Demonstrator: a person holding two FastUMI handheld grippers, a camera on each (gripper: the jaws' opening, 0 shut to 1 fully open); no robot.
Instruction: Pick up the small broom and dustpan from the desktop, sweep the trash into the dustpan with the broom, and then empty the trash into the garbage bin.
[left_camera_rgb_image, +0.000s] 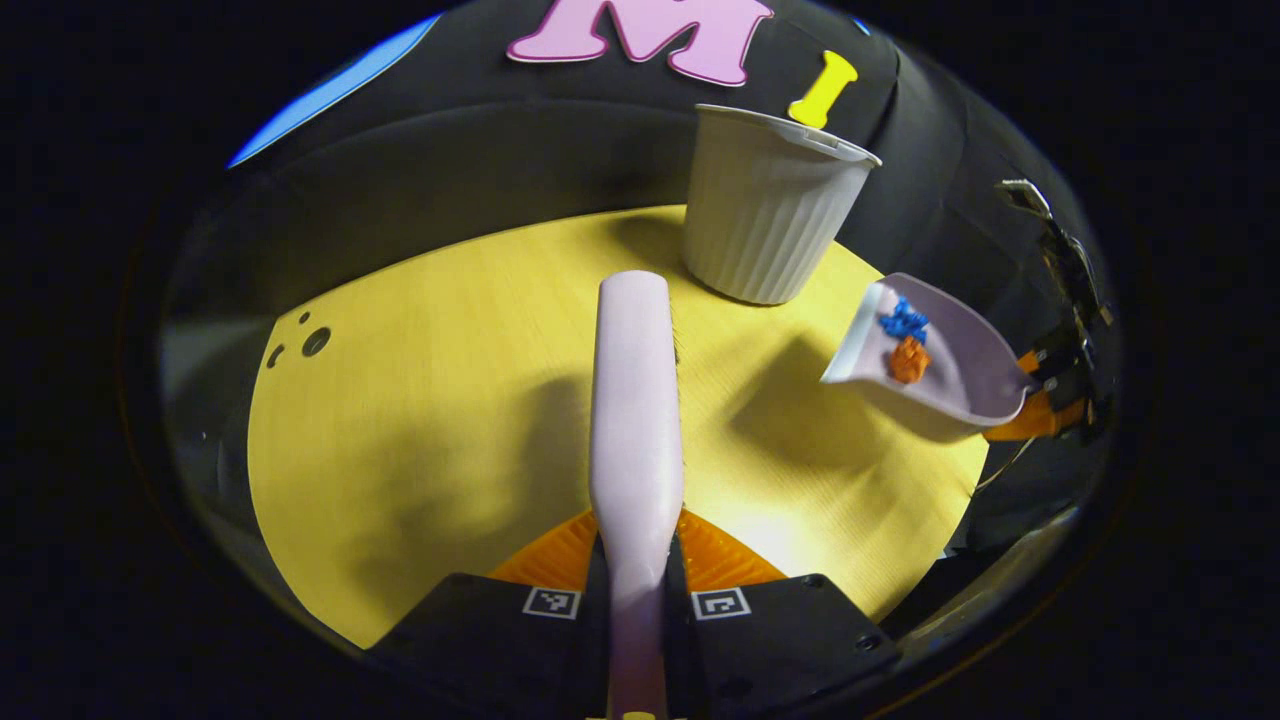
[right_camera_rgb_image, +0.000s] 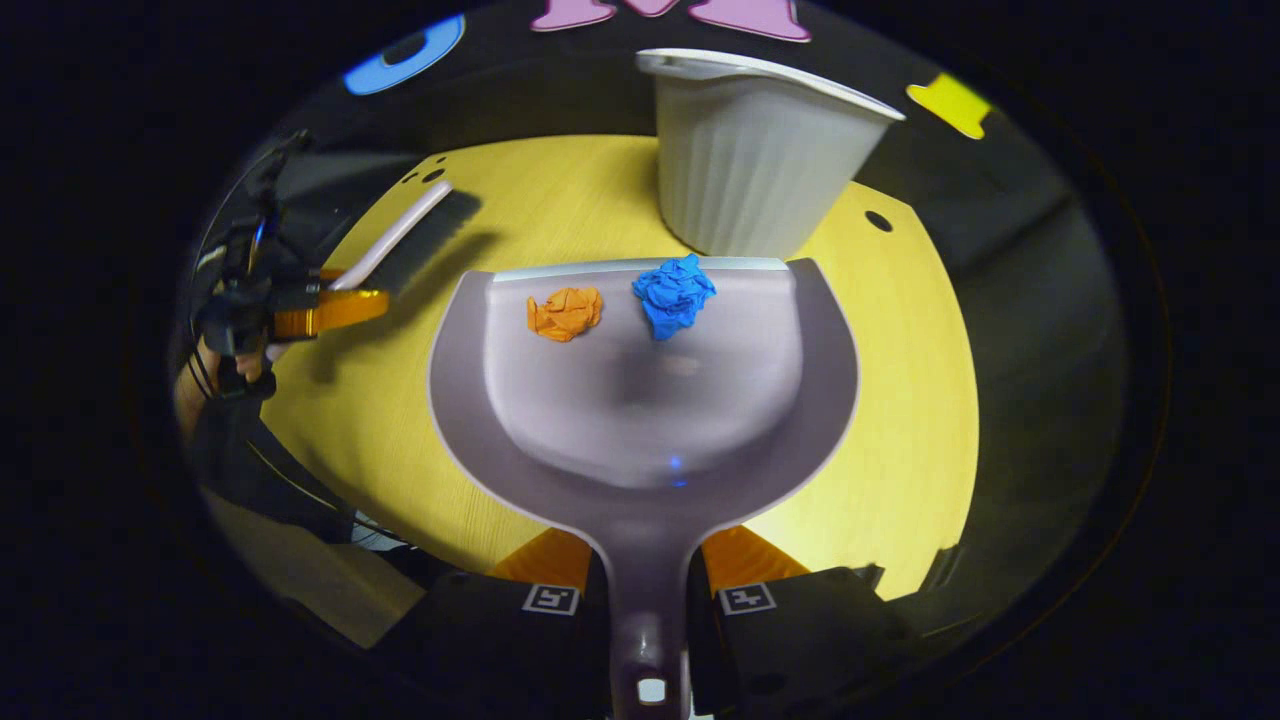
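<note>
You're working in a staged recording booth, not a home: black cloth walls (left_camera_rgb_image: 480, 150) close in around a round yellow wooden desktop (left_camera_rgb_image: 420, 400) with cable holes near its edge.

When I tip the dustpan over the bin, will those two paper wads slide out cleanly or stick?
Likely they slide freely: the orange wad and blue wad lie loose near the dustpan lip, which looks smooth. Crumpled, probably light, so they may bounce; tip close over the bin.
</note>
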